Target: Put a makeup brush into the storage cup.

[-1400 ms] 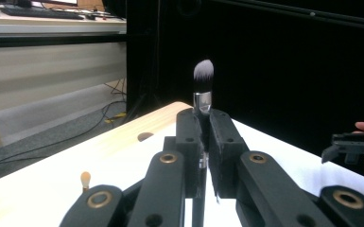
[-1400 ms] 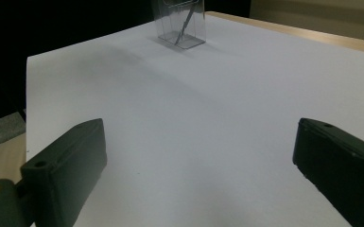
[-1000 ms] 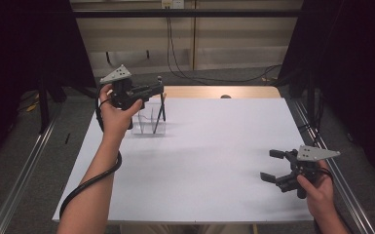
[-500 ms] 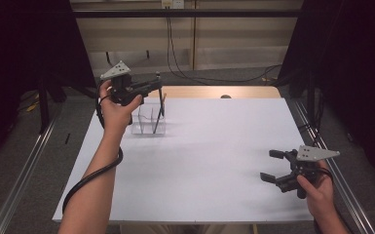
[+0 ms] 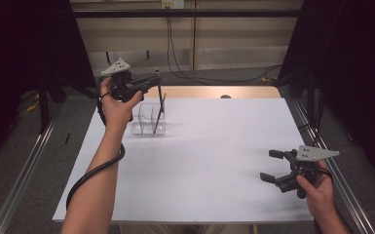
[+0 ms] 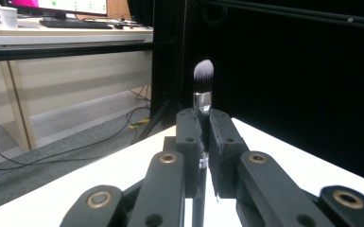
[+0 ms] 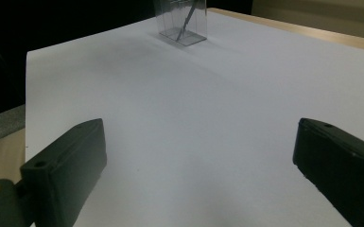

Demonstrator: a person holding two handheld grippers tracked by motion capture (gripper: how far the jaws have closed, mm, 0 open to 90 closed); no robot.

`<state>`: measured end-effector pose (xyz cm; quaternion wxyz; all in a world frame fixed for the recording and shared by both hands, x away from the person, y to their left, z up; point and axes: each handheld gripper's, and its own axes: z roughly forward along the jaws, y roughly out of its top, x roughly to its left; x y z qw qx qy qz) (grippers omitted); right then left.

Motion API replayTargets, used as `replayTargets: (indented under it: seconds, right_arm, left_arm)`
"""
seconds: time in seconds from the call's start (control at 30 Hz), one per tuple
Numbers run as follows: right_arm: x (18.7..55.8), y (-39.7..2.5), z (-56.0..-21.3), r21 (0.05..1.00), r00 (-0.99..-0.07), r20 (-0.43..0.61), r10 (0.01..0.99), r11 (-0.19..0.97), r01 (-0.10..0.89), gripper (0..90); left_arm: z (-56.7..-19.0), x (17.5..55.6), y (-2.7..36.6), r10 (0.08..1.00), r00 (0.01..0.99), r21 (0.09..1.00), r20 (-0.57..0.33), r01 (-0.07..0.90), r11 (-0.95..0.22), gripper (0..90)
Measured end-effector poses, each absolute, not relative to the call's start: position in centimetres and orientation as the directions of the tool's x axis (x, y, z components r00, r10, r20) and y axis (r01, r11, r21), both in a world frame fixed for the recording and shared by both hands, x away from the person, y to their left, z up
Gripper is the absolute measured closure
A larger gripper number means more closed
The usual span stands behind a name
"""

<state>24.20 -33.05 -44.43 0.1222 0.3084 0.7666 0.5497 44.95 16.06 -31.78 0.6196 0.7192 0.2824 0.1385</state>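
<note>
My left gripper (image 5: pixel 152 81) is raised over the far left of the table and is shut on a makeup brush (image 5: pixel 158 109). The brush's thin black handle hangs down into a clear plastic holder (image 5: pixel 143 122). In the left gripper view the jaws (image 6: pixel 202 125) clamp the brush just below its silver ferrule. Its grey-tipped bristles (image 6: pixel 203 72) stand upright above them. My right gripper (image 5: pixel 272 165) rests low near the table's right front, open, with nothing between its fingers (image 7: pixel 71 161). From there the clear holder (image 7: pixel 182 21) stands far off across the white surface.
The white tabletop (image 5: pixel 214 161) spreads between the two grippers. A second thin stick (image 5: pixel 162 105) leans in the holder. Metal rails (image 5: pixel 24 165) run along both table sides. Cables (image 5: pixel 185 73) lie on the floor beyond the far edge.
My left gripper has risen a little with the brush, drawing its handle upward in the holder. The right gripper has stayed put and open.
</note>
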Motion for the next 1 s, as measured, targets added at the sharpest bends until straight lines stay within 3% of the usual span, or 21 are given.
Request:
replayTargets:
  seconds: [1.0]
  right_arm:
    - [24.2, -33.2, -44.4, 0.924, -0.783, 0.155, 0.602, 0.193, 0.331, 3.2]
  left_arm:
    - [-34.1, 46.2, 15.5, 0.660, 0.746, 0.966, -0.088, 0.225, -0.125, 83.9]
